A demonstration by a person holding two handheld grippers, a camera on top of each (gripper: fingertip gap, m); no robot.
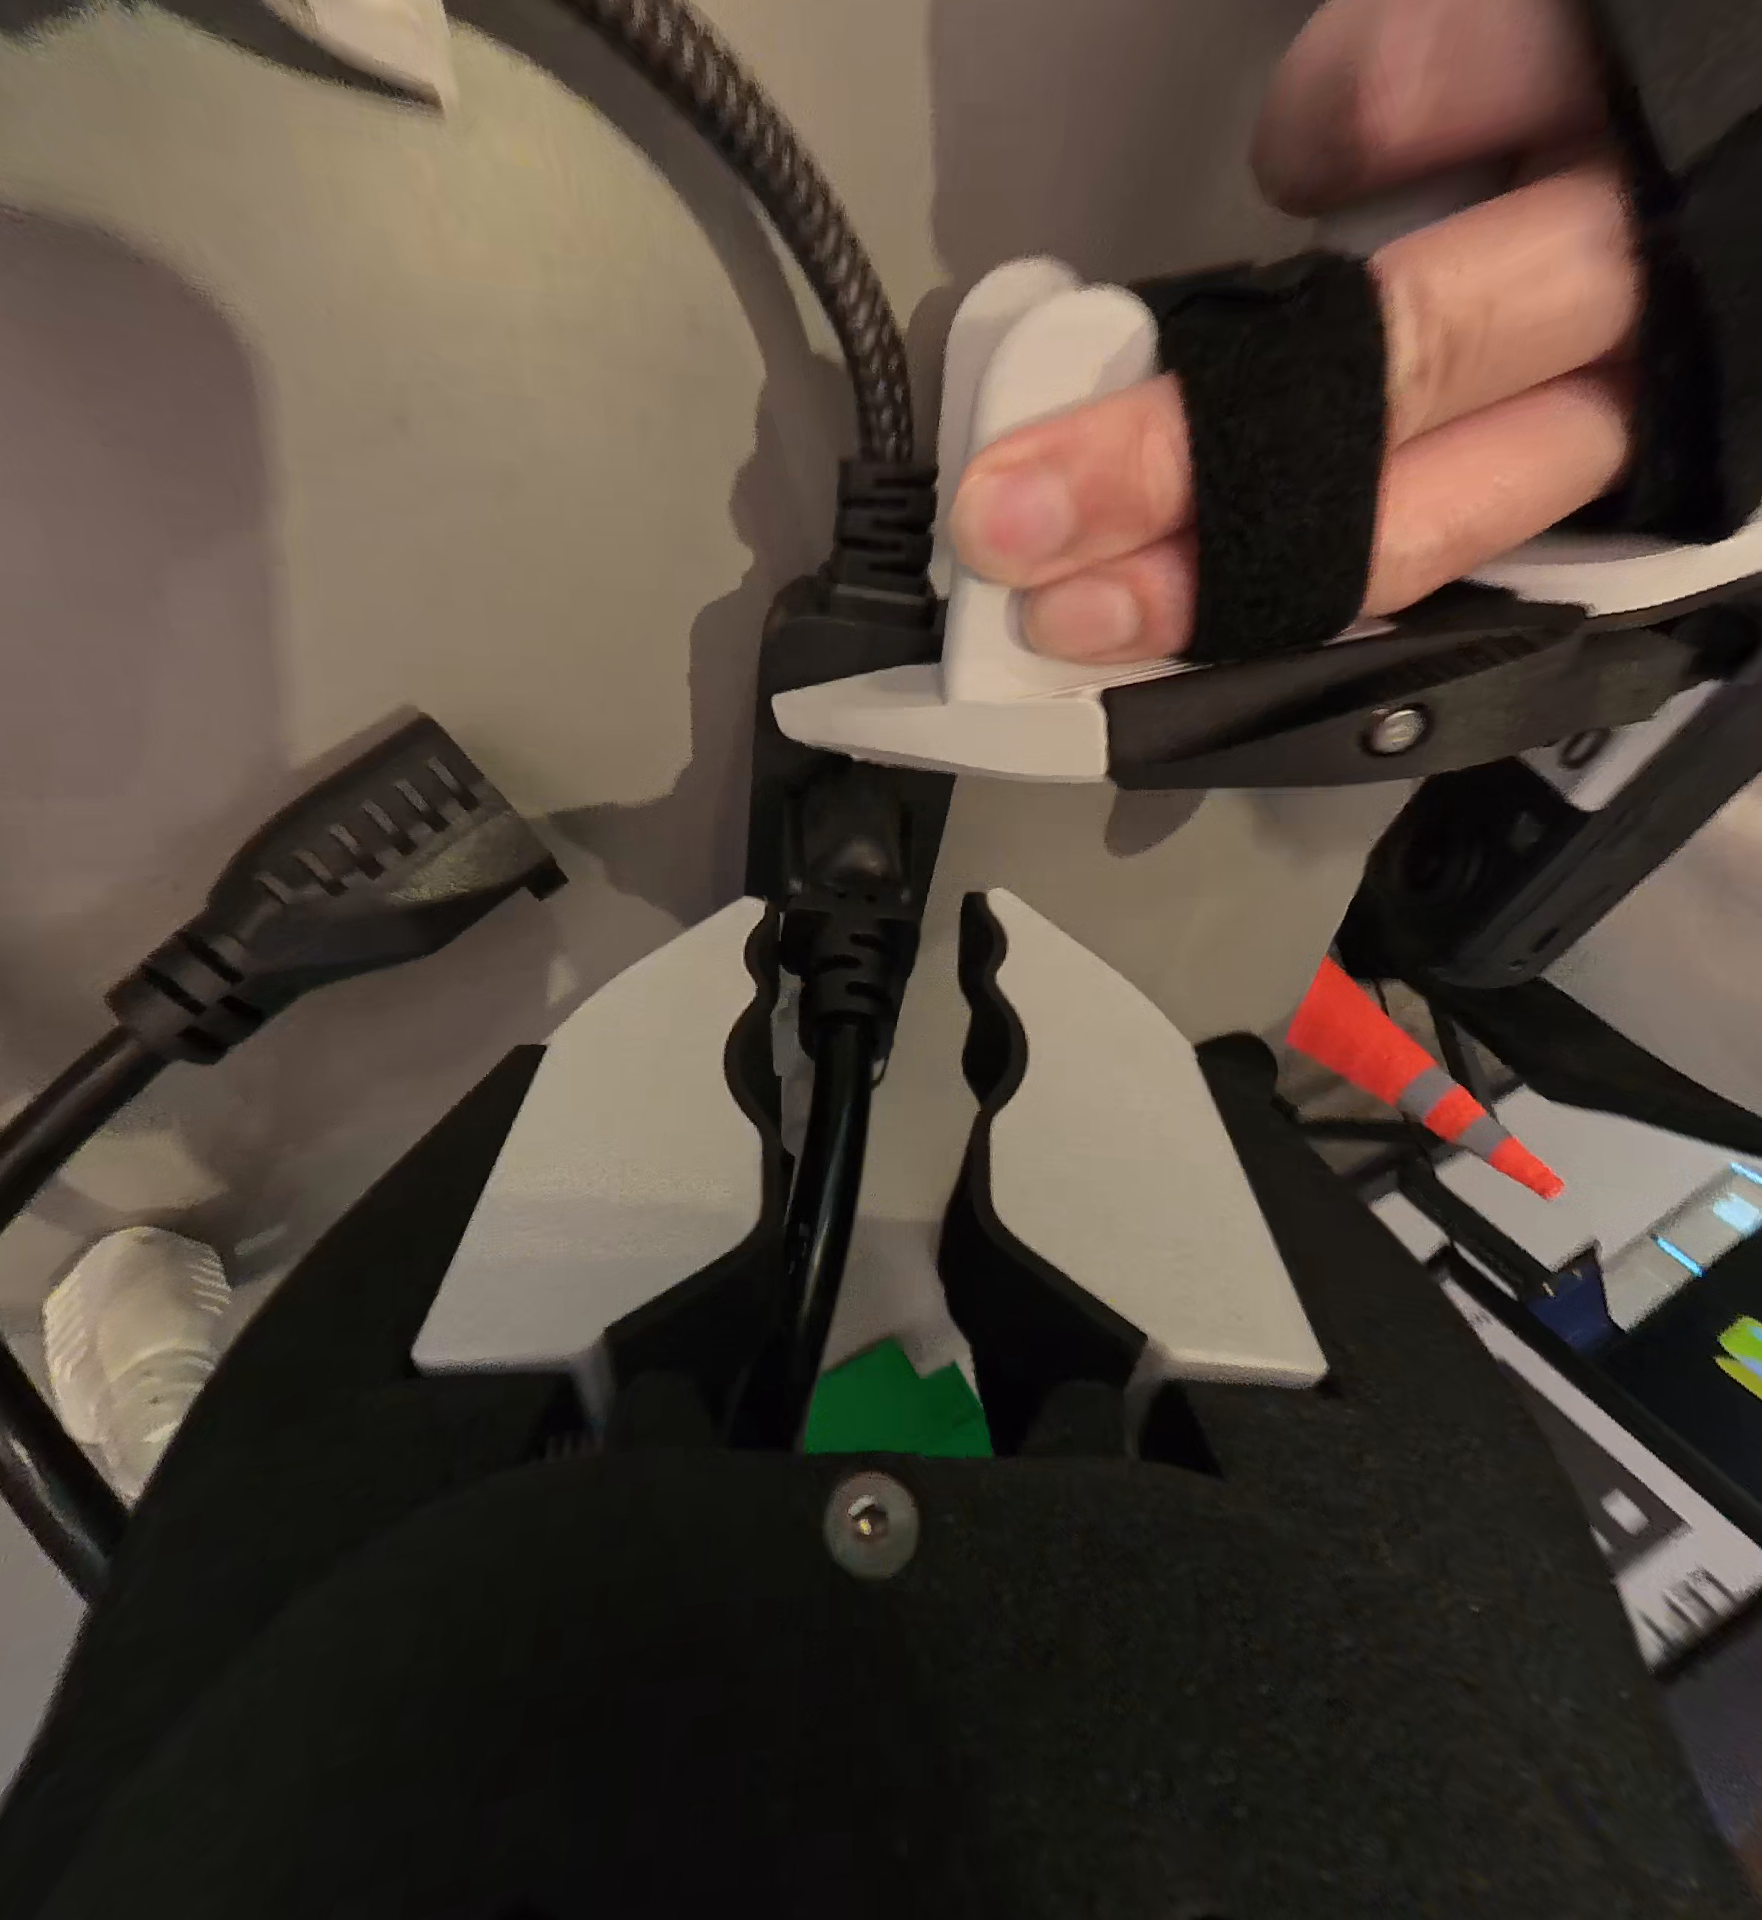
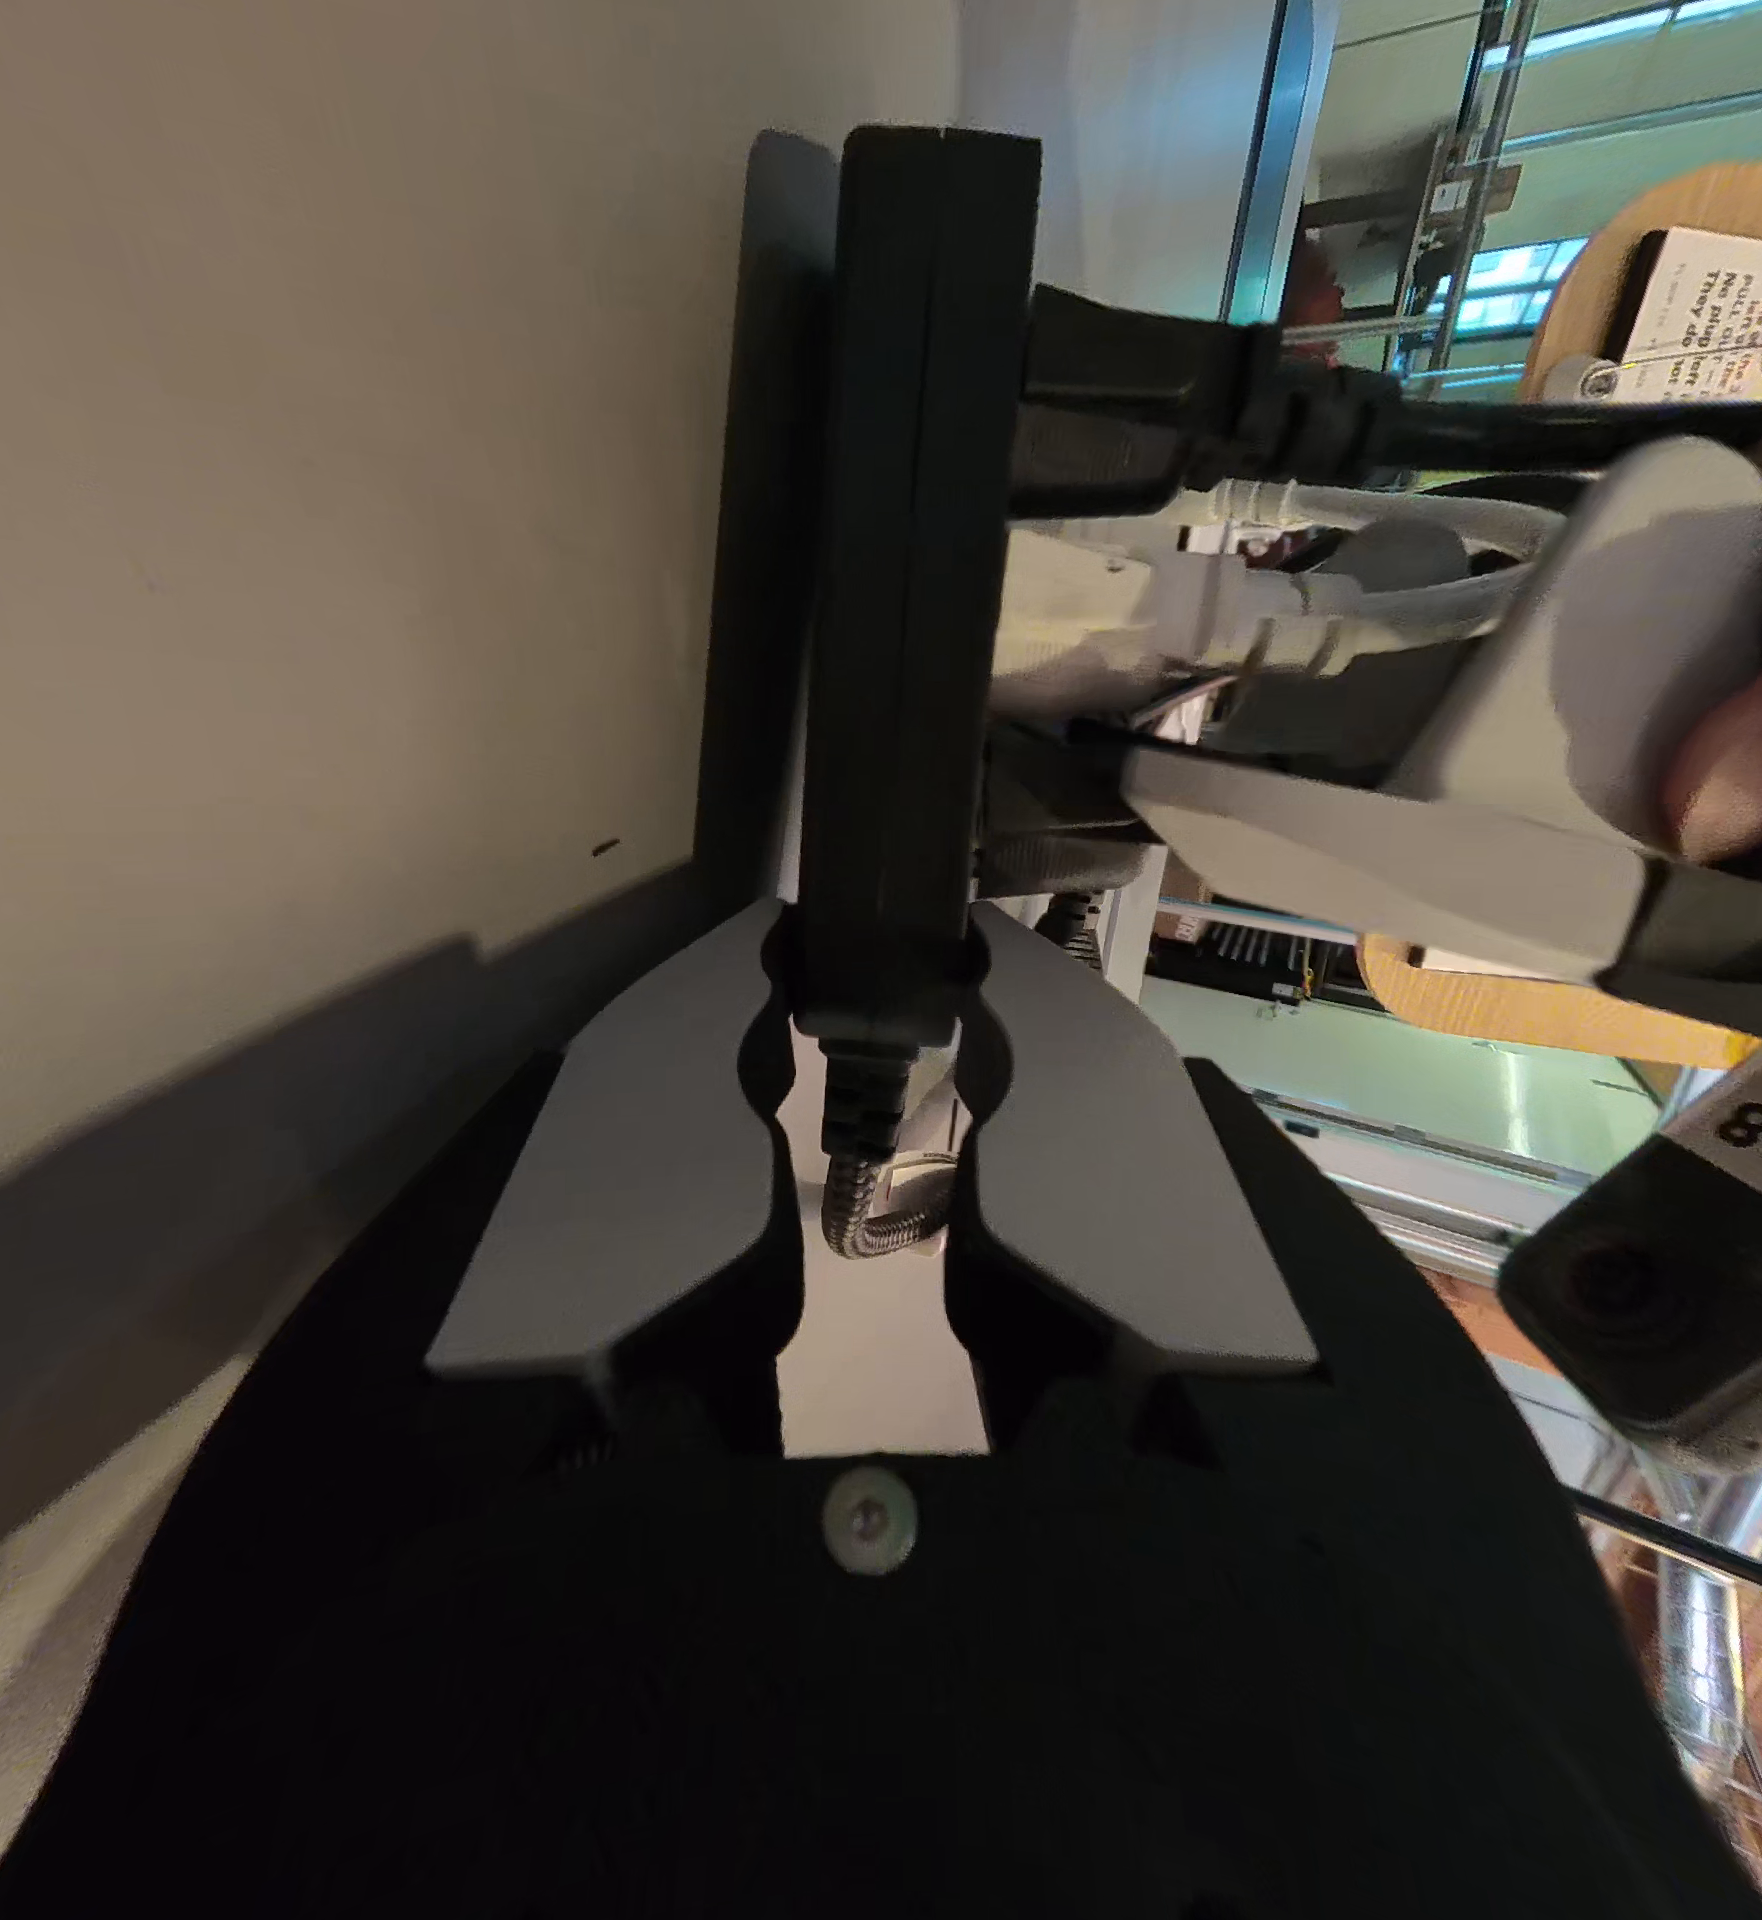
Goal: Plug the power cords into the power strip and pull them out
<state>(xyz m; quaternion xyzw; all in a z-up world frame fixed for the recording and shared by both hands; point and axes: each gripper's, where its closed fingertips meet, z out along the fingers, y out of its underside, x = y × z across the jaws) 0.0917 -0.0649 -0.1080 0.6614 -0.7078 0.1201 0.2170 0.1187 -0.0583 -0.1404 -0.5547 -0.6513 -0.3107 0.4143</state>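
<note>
Straddling a black power cord (image 1: 835,1143), the left gripper (image 1: 861,935) has its white, scallop-edged fingers spread, not pinching the black moulded plug (image 1: 846,873) seated ahead. Beyond, the long black power strip (image 2: 913,540) runs straight away from the right gripper (image 2: 872,961), whose fingers clamp the strip's near end, where a grey braided cable (image 2: 861,1216) exits toward the camera. Blur softens a loose black plug (image 1: 378,862) at left; a white plug (image 1: 134,1340) is half hidden.
</note>
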